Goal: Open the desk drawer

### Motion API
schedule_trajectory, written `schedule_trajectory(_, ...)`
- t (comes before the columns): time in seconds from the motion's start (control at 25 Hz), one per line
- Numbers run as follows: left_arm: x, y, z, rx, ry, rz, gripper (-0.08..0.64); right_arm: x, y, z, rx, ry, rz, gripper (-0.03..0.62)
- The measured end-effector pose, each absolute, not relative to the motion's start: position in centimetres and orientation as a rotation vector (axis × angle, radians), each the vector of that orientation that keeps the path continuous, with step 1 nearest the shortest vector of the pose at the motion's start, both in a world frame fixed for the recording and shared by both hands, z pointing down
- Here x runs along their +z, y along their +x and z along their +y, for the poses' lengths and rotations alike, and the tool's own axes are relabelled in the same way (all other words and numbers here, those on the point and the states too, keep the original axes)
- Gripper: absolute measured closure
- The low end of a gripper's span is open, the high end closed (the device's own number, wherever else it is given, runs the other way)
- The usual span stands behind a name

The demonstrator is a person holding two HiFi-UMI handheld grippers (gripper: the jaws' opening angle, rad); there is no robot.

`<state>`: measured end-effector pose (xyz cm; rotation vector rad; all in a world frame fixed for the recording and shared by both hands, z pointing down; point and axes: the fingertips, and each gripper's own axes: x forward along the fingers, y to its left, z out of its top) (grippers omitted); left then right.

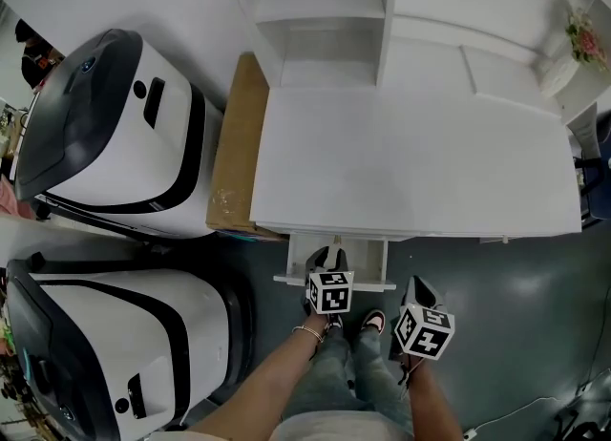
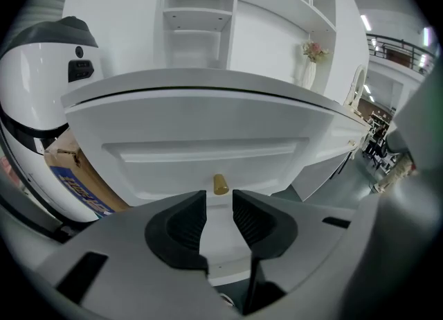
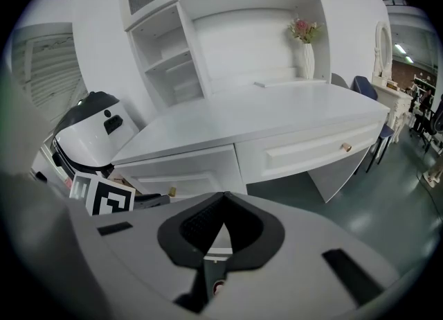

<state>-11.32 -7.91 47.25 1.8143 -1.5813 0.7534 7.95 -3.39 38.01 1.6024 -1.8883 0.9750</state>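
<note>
The white desk [image 1: 410,157] has its left drawer [image 1: 290,260] pulled partly out, as the head view shows. My left gripper [image 1: 329,260] points at the drawer front [image 2: 208,149]. In the left gripper view its jaws [image 2: 219,204] stand open with a narrow gap, and the small brass knob [image 2: 220,184] sits just past the fingertips, untouched by either pad. My right gripper [image 1: 418,288] hangs to the right of the drawer, off the desk, with its fingertips [image 3: 223,197] meeting and nothing between them. The right gripper view also catches the left gripper's marker cube [image 3: 104,197].
Two large white and black machines [image 1: 115,134] [image 1: 105,353] stand left of the desk, with a cardboard box [image 1: 239,143] wedged beside it. A second drawer with a brass knob [image 3: 345,147] is to the right. A flower vase [image 1: 582,43] stands at the back. The person's legs [image 1: 353,372] are below.
</note>
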Motion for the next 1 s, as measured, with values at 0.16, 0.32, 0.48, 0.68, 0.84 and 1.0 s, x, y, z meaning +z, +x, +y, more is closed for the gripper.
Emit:
schedule_trajectory(0.16,47.6,-11.1,-8.9,0.761,1.817,-1.577,0.447,38.2,8.0,-4.3,0.976,1.595,-1.888,0.584)
schedule_trajectory(0.32,47.9,-11.0,-9.7,0.770,1.806,-1.583,0.446,38.4,8.2,-4.9,0.984,1.593,-1.882,0.584)
schedule_trajectory(0.48,48.1,-10.8,-10.5,0.777,1.801,-1.586,0.446,38.7,8.5,-5.5,0.988,1.587,-1.877,0.584)
schedule_trajectory(0.68,48.4,-10.9,-10.7,0.785,1.774,-1.600,0.446,38.9,8.7,-5.9,0.995,1.578,-1.870,0.584)
schedule_trajectory(0.84,48.6,-11.0,-10.9,0.809,1.755,-1.627,0.451,39.1,9.0,-6.3,0.999,1.573,-1.866,0.584)
schedule_trajectory(1.0,48.8,-11.0,-11.0,0.800,1.734,-1.635,0.465,39.2,9.1,-6.5,0.994,1.566,-1.867,0.584)
